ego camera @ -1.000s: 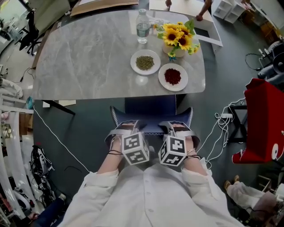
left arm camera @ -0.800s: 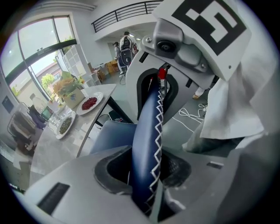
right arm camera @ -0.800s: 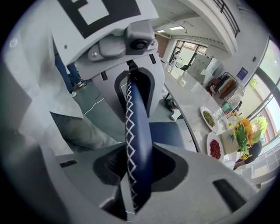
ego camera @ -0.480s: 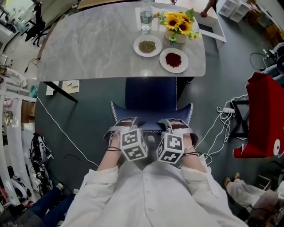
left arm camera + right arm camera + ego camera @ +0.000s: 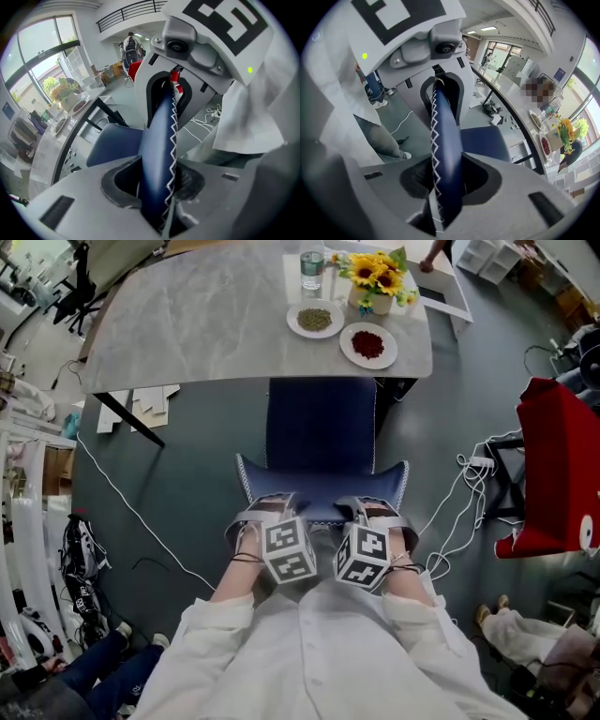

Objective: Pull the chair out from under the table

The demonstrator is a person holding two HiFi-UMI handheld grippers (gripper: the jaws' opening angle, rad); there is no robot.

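Two claws hold the chair back by its top edge. The left claw and the right claw are each clenched on it, side by side.

The chair stands on the floor at the near edge of the bench. Most of its seat is out from under the bench.

The chair looks stiff and a bit heavy. Its blue padding looks soft and smooth, so it could slip. The top of the back seems a good place to hold.

Four things sit near the far right corner of the bench:
- One plate holds green bits.
- The other plate holds red bits.
- A bottle holds water.
- A pot holds yellow flowers.
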